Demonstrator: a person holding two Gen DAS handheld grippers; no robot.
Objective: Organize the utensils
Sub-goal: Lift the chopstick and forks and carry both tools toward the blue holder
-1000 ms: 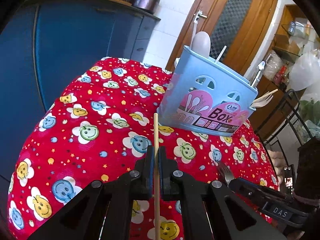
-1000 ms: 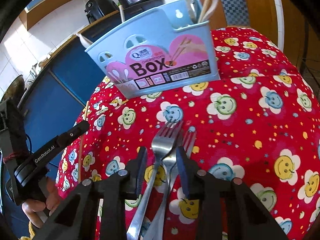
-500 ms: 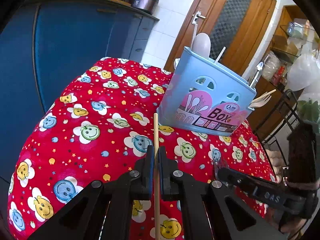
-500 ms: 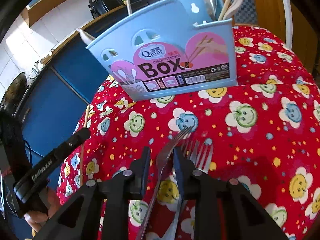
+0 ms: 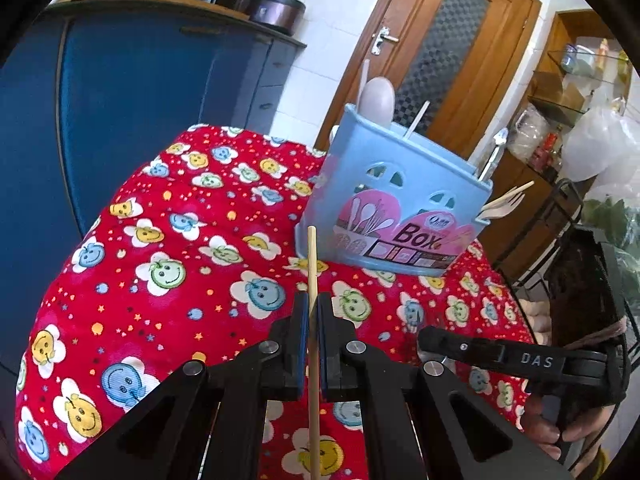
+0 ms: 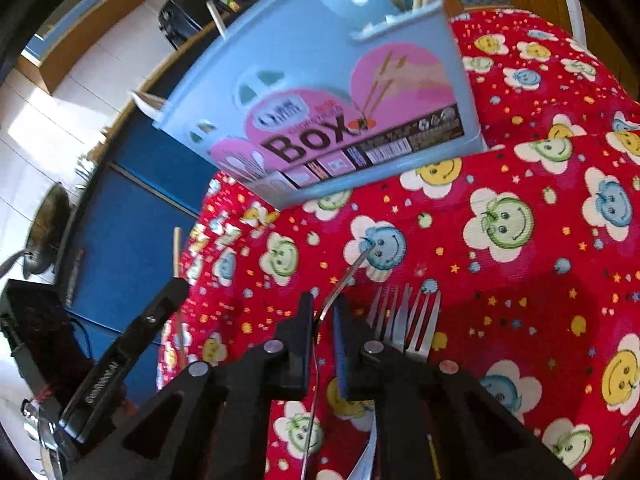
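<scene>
While my right gripper (image 6: 322, 316) closes its jaws on one fork (image 6: 344, 276), now turned on edge between them, a second fork (image 6: 408, 324) lies on the red tablecloth (image 6: 520, 280) just beside. A second ago the jaws stood wider around the fork lying flat, so I judge pickup is nearly secured. My left gripper (image 5: 313, 312) stays pinched on the wooden chopstick (image 5: 312, 264), unchanged. Blue utensil box (image 5: 396, 204) stands ahead on the cloth, looming closer and tilted in the right view.
</scene>
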